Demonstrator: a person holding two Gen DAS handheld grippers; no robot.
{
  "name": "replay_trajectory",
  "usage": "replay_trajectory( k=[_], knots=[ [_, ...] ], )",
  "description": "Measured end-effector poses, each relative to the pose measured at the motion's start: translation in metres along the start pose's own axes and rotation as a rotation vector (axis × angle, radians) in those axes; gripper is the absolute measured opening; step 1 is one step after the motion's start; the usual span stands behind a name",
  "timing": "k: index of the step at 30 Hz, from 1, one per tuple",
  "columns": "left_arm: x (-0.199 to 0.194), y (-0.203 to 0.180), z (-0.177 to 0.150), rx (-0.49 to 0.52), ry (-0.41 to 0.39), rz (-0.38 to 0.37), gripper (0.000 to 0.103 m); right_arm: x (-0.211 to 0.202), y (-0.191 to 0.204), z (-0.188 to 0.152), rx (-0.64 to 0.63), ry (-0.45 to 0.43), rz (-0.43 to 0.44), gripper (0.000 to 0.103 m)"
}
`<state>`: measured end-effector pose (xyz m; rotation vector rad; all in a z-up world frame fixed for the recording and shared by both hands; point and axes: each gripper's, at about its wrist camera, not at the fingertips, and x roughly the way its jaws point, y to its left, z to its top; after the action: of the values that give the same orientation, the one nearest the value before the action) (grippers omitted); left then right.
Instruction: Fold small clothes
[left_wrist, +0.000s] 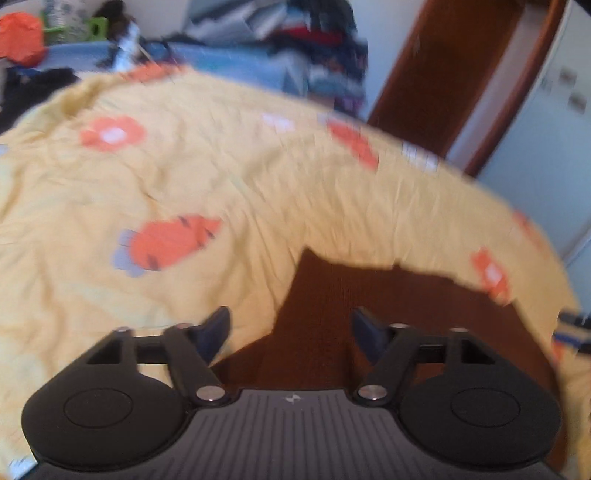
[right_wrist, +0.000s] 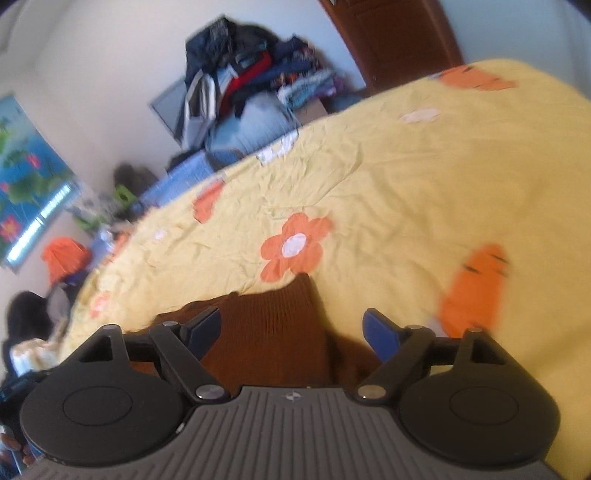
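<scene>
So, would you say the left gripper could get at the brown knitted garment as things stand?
Probably yes: the left gripper is open with the brown knitted garment lying directly before its fingers on the yellow bedspread, and nothing lies between them.

Surface: bed under a yellow bedspread (left_wrist: 229, 177) (right_wrist: 406, 166) printed with orange flowers, rumpled.
On it: brown knit garment (left_wrist: 332, 314) (right_wrist: 266, 332), at 6 o'clock, lying flat.

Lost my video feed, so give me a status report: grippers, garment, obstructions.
Left gripper open, right gripper open, both empty. Brown knit garment lying on yellow floral bedspread, beneath both. Nothing blocking it.
</scene>
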<state>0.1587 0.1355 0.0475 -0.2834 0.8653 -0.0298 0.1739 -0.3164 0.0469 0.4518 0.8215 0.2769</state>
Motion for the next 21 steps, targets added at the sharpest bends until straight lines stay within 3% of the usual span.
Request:
replay_trajectory(
  k=[2, 3, 4, 5, 6, 9, 10, 12, 13, 16, 18, 19, 20, 21],
  knots=[
    [0.03, -0.014, -0.003, 0.055, 0.043, 0.013, 0.058, 0.031, 0.008, 0.005, -0.035, 0.059, -0.037, 0.079],
    [0.035, -0.021, -0.004, 0.084, 0.029, 0.031, 0.058, 0.039, 0.014, 0.0, -0.061, 0.081, -0.046, 0.076],
    [0.037, -0.028, -0.005, 0.121, 0.014, 0.05, 0.041, 0.048, 0.018, -0.003, -0.088, 0.106, -0.056, 0.067],
    [0.038, -0.031, -0.005, 0.139, 0.006, 0.054, 0.016, 0.052, 0.024, -0.011, -0.118, 0.126, -0.059, 0.039],
    [0.034, -0.032, -0.005, 0.135, -0.018, 0.064, 0.007, 0.054, 0.027, -0.014, -0.151, 0.124, -0.062, 0.022],
    [0.032, -0.027, -0.005, 0.124, -0.058, 0.134, 0.007, 0.032, 0.028, -0.013, -0.156, 0.004, -0.037, 0.017],
    [0.037, -0.023, -0.009, 0.127, -0.037, 0.138, 0.007, 0.033, 0.022, -0.015, -0.143, -0.011, -0.054, 0.017],
    [0.033, -0.032, -0.017, 0.205, -0.1, 0.167, 0.008, 0.043, 0.012, -0.027, -0.132, 0.006, -0.071, 0.015],
    [0.032, -0.037, -0.02, 0.231, -0.11, 0.189, 0.01, 0.042, 0.011, -0.031, -0.133, -0.007, -0.066, 0.016],
    [0.017, -0.051, -0.02, 0.265, -0.143, 0.241, 0.015, 0.024, 0.014, -0.032, -0.07, -0.031, -0.062, 0.05],
    [-0.007, -0.061, -0.024, 0.264, -0.221, 0.226, 0.021, -0.005, 0.023, -0.036, -0.1, -0.131, -0.047, 0.053],
    [-0.015, -0.068, -0.025, 0.259, -0.249, 0.192, 0.038, -0.016, 0.03, -0.039, -0.114, -0.164, -0.036, 0.053],
    [-0.018, -0.075, -0.025, 0.252, -0.257, 0.159, 0.068, -0.02, 0.04, -0.039, -0.129, -0.165, -0.018, 0.055],
    [-0.016, -0.083, -0.025, 0.25, -0.251, 0.135, 0.081, -0.019, 0.05, -0.042, -0.156, -0.154, -0.011, 0.057]
  ],
)
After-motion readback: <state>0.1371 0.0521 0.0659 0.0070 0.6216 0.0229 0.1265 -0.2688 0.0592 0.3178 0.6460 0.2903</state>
